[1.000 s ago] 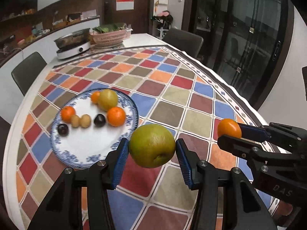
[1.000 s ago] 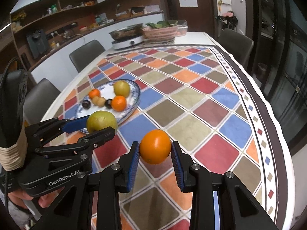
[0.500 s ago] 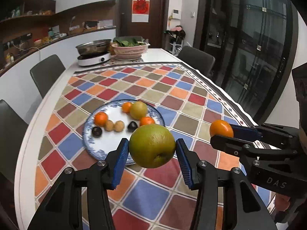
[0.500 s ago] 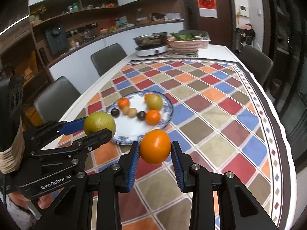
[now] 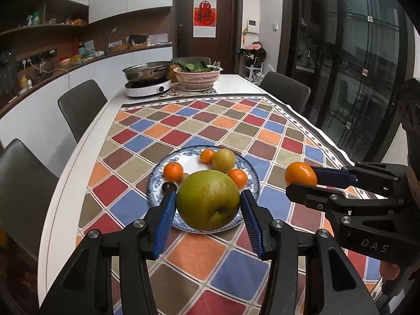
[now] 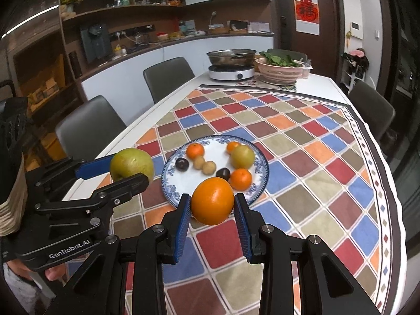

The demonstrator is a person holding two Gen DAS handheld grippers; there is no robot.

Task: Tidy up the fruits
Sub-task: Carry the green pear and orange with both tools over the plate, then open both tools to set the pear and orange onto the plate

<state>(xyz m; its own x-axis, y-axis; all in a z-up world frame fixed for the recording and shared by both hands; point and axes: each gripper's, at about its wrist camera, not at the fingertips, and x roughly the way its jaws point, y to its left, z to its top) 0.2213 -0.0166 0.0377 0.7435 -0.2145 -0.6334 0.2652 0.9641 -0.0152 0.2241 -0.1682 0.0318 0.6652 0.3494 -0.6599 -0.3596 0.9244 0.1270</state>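
Above the near rim of the plate (image 5: 256, 183), in the left wrist view, the left gripper (image 5: 208, 206) is pinching the pear (image 5: 208, 200). Beside it, the right gripper (image 5: 302, 181) is gripping the orange (image 5: 300, 173) over the cloth (image 5: 199, 120).

From the right wrist view, both fruits are hanging clear of the plate (image 6: 263, 168); lowering them onto its bare white patches is likely coming next.
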